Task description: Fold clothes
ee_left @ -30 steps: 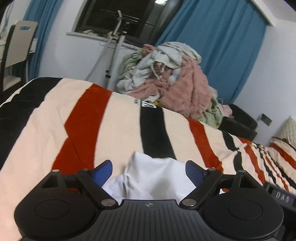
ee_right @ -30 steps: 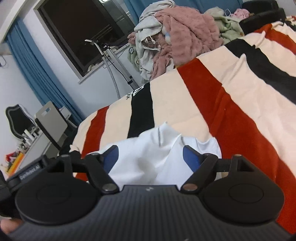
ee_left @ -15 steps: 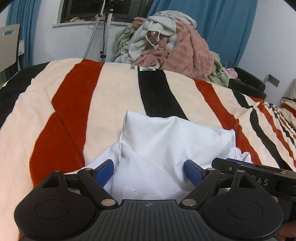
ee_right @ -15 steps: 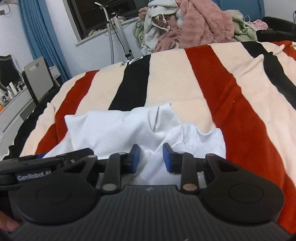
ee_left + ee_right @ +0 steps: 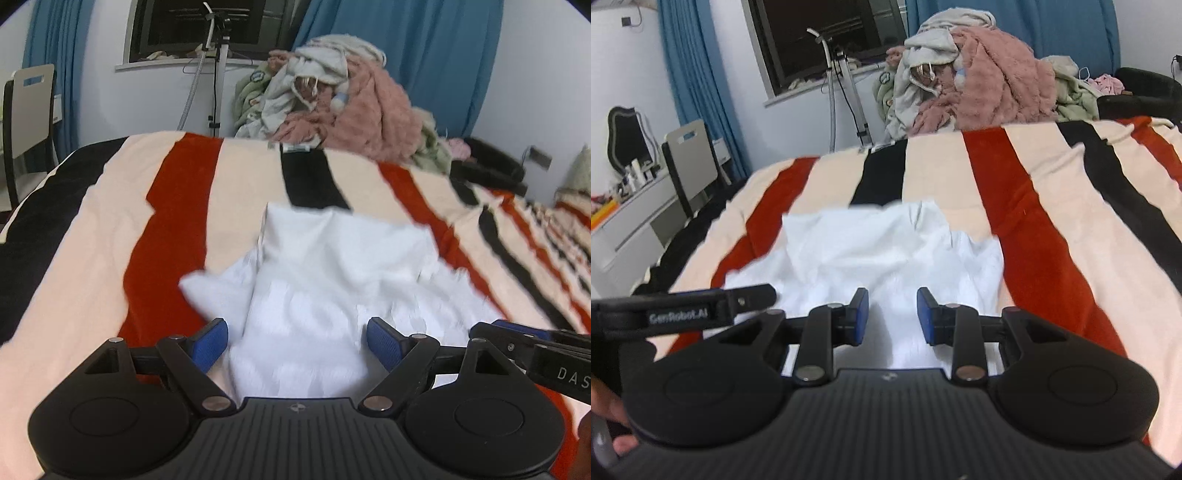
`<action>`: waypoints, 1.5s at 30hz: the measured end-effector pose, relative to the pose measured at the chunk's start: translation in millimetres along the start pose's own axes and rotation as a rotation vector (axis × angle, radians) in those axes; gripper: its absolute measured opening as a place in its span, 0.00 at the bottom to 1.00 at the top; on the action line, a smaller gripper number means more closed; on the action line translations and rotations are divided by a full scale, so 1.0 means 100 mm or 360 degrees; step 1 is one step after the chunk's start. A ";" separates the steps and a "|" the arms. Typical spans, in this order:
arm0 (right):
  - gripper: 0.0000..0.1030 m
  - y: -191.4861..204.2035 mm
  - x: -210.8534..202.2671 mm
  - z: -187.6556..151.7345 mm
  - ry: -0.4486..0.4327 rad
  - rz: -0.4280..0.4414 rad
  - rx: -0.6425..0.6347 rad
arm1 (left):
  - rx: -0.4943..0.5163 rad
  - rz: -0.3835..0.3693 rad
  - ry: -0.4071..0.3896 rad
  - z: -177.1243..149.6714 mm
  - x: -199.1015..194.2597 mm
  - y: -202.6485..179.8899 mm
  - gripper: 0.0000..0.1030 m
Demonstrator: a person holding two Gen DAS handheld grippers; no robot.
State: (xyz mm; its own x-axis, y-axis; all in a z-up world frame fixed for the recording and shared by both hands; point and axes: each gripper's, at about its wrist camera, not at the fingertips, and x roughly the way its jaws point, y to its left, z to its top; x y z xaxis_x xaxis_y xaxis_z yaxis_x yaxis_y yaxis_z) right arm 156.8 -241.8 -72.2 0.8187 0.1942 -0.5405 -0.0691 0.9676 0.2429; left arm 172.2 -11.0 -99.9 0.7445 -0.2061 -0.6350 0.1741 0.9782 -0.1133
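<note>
One white shirt (image 5: 332, 266) lies on striped blanket (image 5: 110, 229), blue curtains (image 5: 424, 55) behind.

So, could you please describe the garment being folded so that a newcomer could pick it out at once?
Start from the striped blanket covering the bed. On its near part, just ahead of both tongs, lies a white shirt, partly folded. It is the only plain white piece lying flat, unlike the pink and green laundry pile heaped behind the bed.

The bed (image 5: 236, 192) is covered by a blanket (image 5: 1027, 206) striped cream, red and black. A white garment (image 5: 332, 266), partly folded, lies flat on the blanket near its middle. At the bed's far edge sits a pile of clothes (image 5: 351, 107), pink, grey and pale green.
</note>
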 end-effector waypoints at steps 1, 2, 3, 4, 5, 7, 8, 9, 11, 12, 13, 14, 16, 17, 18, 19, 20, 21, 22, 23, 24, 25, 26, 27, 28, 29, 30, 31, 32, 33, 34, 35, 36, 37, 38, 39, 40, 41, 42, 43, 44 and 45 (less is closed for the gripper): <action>0.30 0.00 0.02 -0.06 0.0027 -0.0014 -0.0014 | 0.0009 0.0006 0.0004 -0.06 0.00 0.00 0.82; 0.29 0.01 0.05 -0.12 0.0055 -0.0029 -0.0030 | -0.0009 -0.0004 -0.0002 -0.08 0.00 0.02 0.83; 0.29 0.01 0.08 -0.17 0.0077 -0.0043 -0.0037 | -0.0026 -0.0013 -0.0008 -0.11 0.00 0.04 0.83; 0.29 0.01 0.11 -0.22 0.0097 -0.0056 -0.0044 | -0.0045 -0.0022 -0.0014 -0.14 -0.01 0.06 0.83; 0.29 0.01 0.10 -0.24 0.0090 -0.0057 -0.0037 | -0.0077 -0.0020 -0.0017 -0.14 -0.05 0.09 0.82; 0.29 0.01 0.09 -0.27 0.0076 -0.0060 -0.0021 | -0.0187 -0.0032 -0.0037 -0.15 -0.21 0.16 0.80; 0.29 0.01 0.08 -0.28 0.0073 -0.0064 -0.0014 | -0.0243 -0.0052 -0.0053 -0.16 -0.30 0.21 0.80; 0.29 0.01 0.08 -0.28 0.0071 -0.0068 -0.0005 | -0.0302 -0.0073 -0.0063 -0.18 -0.40 0.25 0.80; 0.29 0.01 0.07 -0.28 0.0070 -0.0080 0.0011 | -0.0457 -0.0167 -0.0067 -0.23 -0.59 0.35 0.80; 0.29 0.02 0.07 -0.28 0.0072 -0.0087 0.0019 | -0.0533 -0.0229 -0.0063 -0.26 -0.65 0.40 0.81; 0.29 0.03 0.07 -0.29 0.0073 -0.0094 0.0028 | -0.0606 -0.0290 -0.0036 -0.30 -0.65 0.43 0.81; 0.29 0.04 0.07 -0.29 0.0077 -0.0104 0.0033 | -0.0680 -0.0351 -0.0010 -0.34 -0.65 0.47 0.82; 0.29 0.07 0.05 -0.29 0.0087 -0.0123 0.0045 | -0.0826 -0.0471 0.0045 -0.43 -0.64 0.55 0.83; 0.29 0.08 0.04 -0.30 0.0090 -0.0133 0.0057 | -0.0886 -0.0519 0.0081 -0.47 -0.54 0.57 0.83; 0.29 0.09 0.03 -0.31 0.0092 -0.0144 0.0071 | -0.0951 -0.0540 0.0118 -0.48 -0.42 0.59 0.82; 0.29 0.11 0.01 -0.32 0.0094 -0.0155 0.0084 | -0.1019 -0.0561 0.0155 -0.50 -0.30 0.62 0.82; 0.29 0.12 0.00 -0.32 0.0096 -0.0165 0.0097 | -0.1113 -0.0588 0.0184 -0.53 -0.15 0.66 0.82; 0.29 0.14 0.00 -0.33 0.0096 -0.0179 0.0096 | -0.1168 -0.0597 0.0190 -0.53 -0.05 0.69 0.81; 0.29 0.16 -0.01 -0.34 0.0097 -0.0192 0.0092 | -0.1223 -0.0605 0.0194 -0.54 0.04 0.72 0.79; 0.29 0.18 -0.02 -0.35 0.0098 -0.0205 0.0088 | -0.1268 -0.0603 0.0167 -0.54 0.07 0.75 0.73; 0.29 0.18 -0.03 -0.35 0.0097 -0.0212 0.0113 | -0.1313 -0.0601 0.0142 -0.55 0.09 0.77 0.67; 0.29 0.18 -0.05 -0.36 0.0097 -0.0218 0.0142 | -0.1348 -0.0591 0.0133 -0.56 0.10 0.79 0.61; 0.30 0.15 -0.08 -0.36 0.0093 -0.0210 0.0202 | -0.1367 -0.0568 0.0128 -0.58 0.09 0.80 0.54; 0.33 0.11 -0.11 -0.35 0.0091 -0.0173 0.0290 | -0.1376 -0.0571 0.0121 -0.59 0.09 0.81 0.50; 0.41 0.05 -0.14 -0.34 0.0092 -0.0085 0.0419 | -0.1385 -0.0573 0.0114 -0.60 0.08 0.82 0.47; 0.63 -0.02 -0.17 -0.33 0.0094 0.0009 0.0553 | -0.1387 -0.0571 0.0105 -0.60 0.07 0.82 0.42; 0.75 -0.09 -0.20 -0.33 0.0096 0.0103 0.0686 | -0.1389 -0.0568 0.0097 -0.59 0.06 0.82 0.39; 0.89 -0.15 -0.22 -0.35 0.0096 0.0205 0.0837 | -0.1390 -0.0567 0.0088 -0.59 0.05 0.82 0.37; 0.87 -0.18 -0.19 -0.39 0.0140 0.0283 0.0950 | -0.1384 -0.0570 0.0074 -0.59 0.05 0.81 0.33; 0.88 -0.20 -0.15 -0.43 0.0188 0.0359 0.1057 | -0.1378 -0.0573 0.0059 -0.59 0.04 0.80 0.30; 0.89 -0.22 -0.12 -0.47 0.0237 0.0436 0.1164 | -0.1373 -0.0577 0.0045 -0.58 0.04 0.79 0.30; 0.88 -0.25 -0.09 -0.51 0.0286 0.0512 0.1271 | -0.1386 -0.0580 0.0043 -0.58 0.04 0.80 0.29; 0.88 -0.26 -0.01 -0.58 0.0350 0.0589 0.1356 | -0.1399 -0.0584 0.0041 -0.59 0.04 0.81 0.29; 0.88 -0.30 0.06 -0.64 0.0383 0.0609 0.1441 | -0.1412 -0.0588 0.0040 -0.59 0.04 0.82 0.29; 0.88 -0.33 0.12 -0.70 0.0412 0.0623 0.1528 | -0.1424 -0.0591 0.0038 -0.59 0.04 0.82 0.29; 0.87 -0.37 0.18 -0.76 0.0441 0.0637 0.1614 | -0.1437 -0.0595 0.0036 -0.59 0.04 0.83 0.29; 0.86 -0.43 0.19 -0.77 0.0402 0.0629 0.1660 | -0.1445 -0.0596 0.0037 -0.59 0.05 0.84 0.29; 0.76 -0.48 0.20 -0.78 0.0356 0.0618 0.1701 | -0.1456 -0.0600 0.0041 -0.60 0.06 0.85 0.29; 0.71 -0.54 0.20 -0.79 0.0309 0.0606 0.1742 | -0.1464 -0.0602 0.0042 -0.59 0.08 0.85 0.29; 0.66 -0.59 0.18 -0.79 0.0249 0.0553 0.1764 | -0.1473 -0.0603 0.0044 -0.59 0.09 0.86 0.29; 0.65 -0.64 0.15 -0.78 0.0187 0.0495 0.1783 | -0.1487 -0.0605 0.0044 -0.59 0.11 0.86 0.28; 0.64 -0.70 0.11 -0.77 0.0126 0.0437 0.1801 | -0.1500 -0.0607 0.0046 -0.60 0.12 0.87 0.28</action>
State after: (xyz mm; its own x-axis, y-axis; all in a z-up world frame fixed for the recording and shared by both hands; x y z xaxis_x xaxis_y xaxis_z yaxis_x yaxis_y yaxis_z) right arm 127.1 -294.5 -157.4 0.8146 0.4226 -0.3973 0.3422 0.2028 0.9175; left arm 157.8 73.2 -162.9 0.7276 -0.5201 -0.4472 -0.1913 0.4723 -0.8604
